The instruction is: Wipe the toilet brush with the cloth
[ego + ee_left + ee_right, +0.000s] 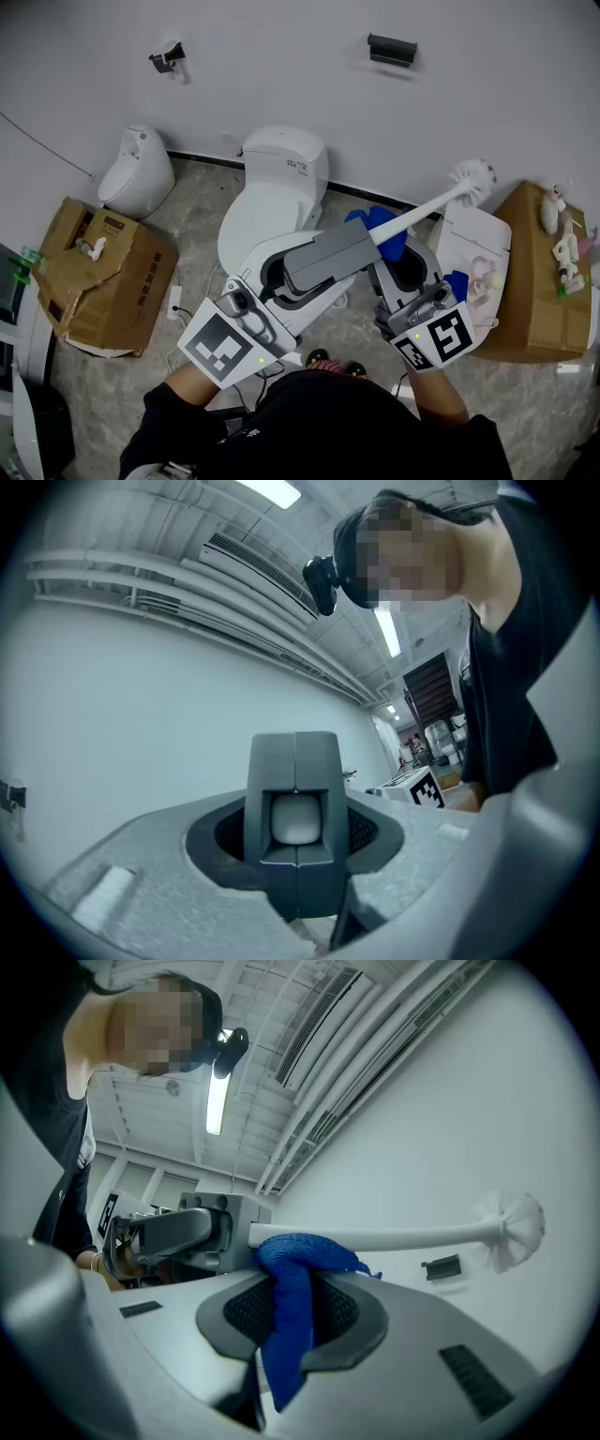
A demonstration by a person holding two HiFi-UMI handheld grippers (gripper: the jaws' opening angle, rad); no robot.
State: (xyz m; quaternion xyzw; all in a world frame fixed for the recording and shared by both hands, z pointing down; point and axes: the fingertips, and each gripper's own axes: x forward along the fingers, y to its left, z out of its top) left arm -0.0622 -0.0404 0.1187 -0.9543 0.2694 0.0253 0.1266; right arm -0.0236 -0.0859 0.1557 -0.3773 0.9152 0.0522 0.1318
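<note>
The white toilet brush (472, 180) is held up slantwise, bristle head at the upper right, over the toilet (281, 187). My left gripper (367, 242) is shut on the handle's lower end; the rounded end of the handle (296, 819) shows between the closed jaws of this gripper (296, 750). My right gripper (401, 255) is shut on a blue cloth (386, 228) that lies bunched against the handle just above the left gripper. In the right gripper view the cloth (289, 1283) hangs over the jaws and touches the handle (422, 1237); the brush head (514, 1227) is at the right.
A white urinal-like fixture (137, 172) and a torn cardboard box (103, 272) stand at the left. A white bin (476, 251) and a second cardboard box (539, 272) with small items on top are at the right. A black fixture (391, 49) hangs on the wall.
</note>
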